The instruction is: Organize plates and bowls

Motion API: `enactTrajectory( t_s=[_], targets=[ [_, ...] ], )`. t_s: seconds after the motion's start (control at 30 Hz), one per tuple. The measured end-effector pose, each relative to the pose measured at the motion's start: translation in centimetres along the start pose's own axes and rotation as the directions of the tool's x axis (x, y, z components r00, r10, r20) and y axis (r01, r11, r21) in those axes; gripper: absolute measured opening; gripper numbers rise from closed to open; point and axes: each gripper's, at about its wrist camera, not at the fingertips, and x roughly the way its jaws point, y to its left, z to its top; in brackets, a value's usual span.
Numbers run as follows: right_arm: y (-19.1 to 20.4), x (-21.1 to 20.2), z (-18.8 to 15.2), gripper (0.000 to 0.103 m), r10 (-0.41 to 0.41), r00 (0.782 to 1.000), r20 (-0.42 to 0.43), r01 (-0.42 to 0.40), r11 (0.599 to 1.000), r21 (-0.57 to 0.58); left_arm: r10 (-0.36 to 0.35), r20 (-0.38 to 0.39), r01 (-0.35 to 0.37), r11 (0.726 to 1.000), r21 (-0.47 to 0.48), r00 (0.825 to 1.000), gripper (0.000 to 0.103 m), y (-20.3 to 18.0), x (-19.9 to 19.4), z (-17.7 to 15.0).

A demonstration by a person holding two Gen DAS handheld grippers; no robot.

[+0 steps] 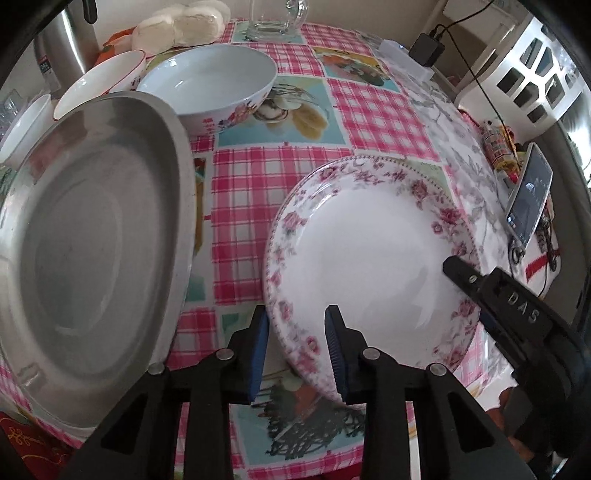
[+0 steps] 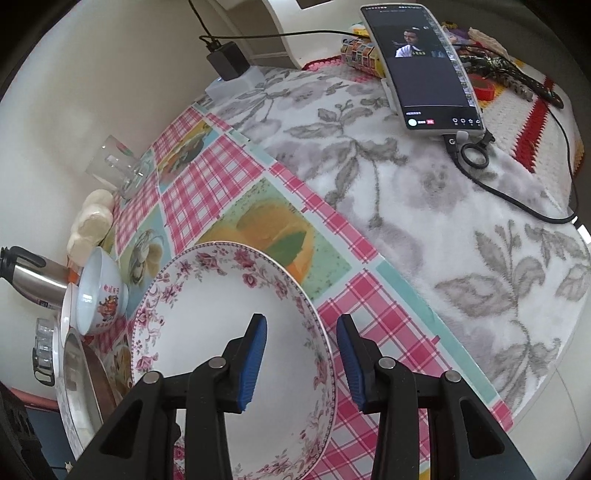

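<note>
A white plate with a pink floral rim [image 1: 362,251] lies on the checked tablecloth. My left gripper [image 1: 296,317] straddles its near-left rim, one pad outside and one over the white inside, with small gaps showing. My right gripper [image 2: 302,325] straddles the opposite rim of the plate [image 2: 221,325], jaws apart and not pressing; one of its fingers [image 1: 465,275] shows in the left wrist view. A large steel dish [image 1: 92,240] sits left of the plate. Behind it stand a big flowered bowl [image 1: 207,81] and a red-rimmed bowl [image 1: 103,81].
A steel thermos [image 1: 62,44], a bag of buns [image 1: 184,22] and a glass jug [image 1: 277,18] line the far edge. A phone [image 2: 424,66] with its cable rests on a grey floral blanket [image 2: 406,221]. A charger [image 2: 227,61] sits by the wall.
</note>
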Motion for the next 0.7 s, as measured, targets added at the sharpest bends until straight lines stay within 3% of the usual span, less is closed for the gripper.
enactTrajectory(
  t_s=[0.2, 0.5, 0.7],
  targets=[
    [-0.3, 0.2, 0.2, 0.041, 0.050, 0.999, -0.004, -0.050, 0.999, 0.008, -0.001, 0.011, 0.001, 1.000, -0.012, 1.000, 0.032, -0.3, 0.8, 0.6],
    [-2.5, 0.4, 0.8, 0.017, 0.113, 0.994, 0.006, -0.114, 0.992, 0.049, -0.014, -0.002, 0.014, 0.999, -0.039, 1.000, 0.027, 0.0, 1.9, 1.1],
    [-3.1, 0.6, 0.9, 0.016, 0.143, 0.990, 0.016, -0.144, 0.988, 0.059, -0.041, 0.009, 0.042, 0.998, -0.048, 0.999, 0.024, 0.1, 2.2, 1.8]
  ],
)
